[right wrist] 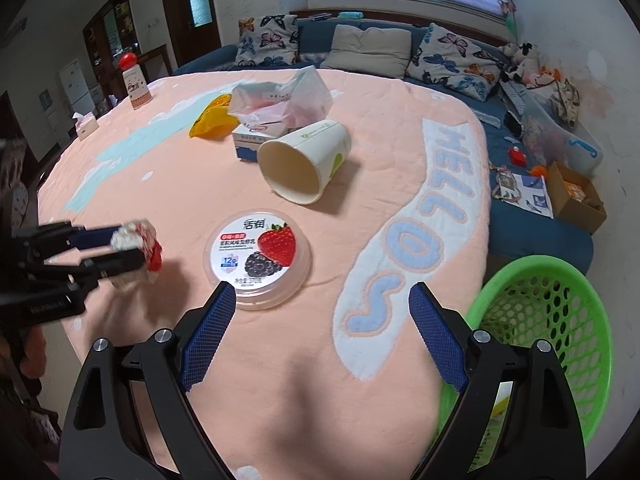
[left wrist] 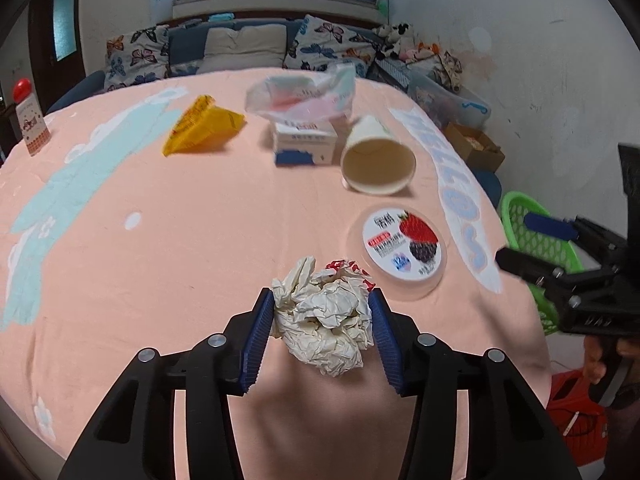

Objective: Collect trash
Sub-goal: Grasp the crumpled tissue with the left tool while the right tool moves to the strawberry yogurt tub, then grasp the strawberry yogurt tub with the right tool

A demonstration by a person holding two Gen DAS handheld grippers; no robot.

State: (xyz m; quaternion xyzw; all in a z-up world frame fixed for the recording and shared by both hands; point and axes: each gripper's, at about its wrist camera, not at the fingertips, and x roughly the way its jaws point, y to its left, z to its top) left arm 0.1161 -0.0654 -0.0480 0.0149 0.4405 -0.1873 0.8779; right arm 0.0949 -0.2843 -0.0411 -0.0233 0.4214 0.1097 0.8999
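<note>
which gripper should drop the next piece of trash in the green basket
Left, probably. The left gripper is already shut on the crumpled paper, while the right gripper hangs open and empty, though nearer the green basket.

"HELLO" (right wrist: 448,184) is spelled out in big pale-blue letters on the pink cloth (right wrist: 360,360) over the surface. "12g" can be made out on the round berry lid (right wrist: 258,256); the rest is too small.

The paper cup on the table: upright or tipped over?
Tipped over: the paper cup lies on its side, open mouth facing the camera, inside apparently empty.
</note>
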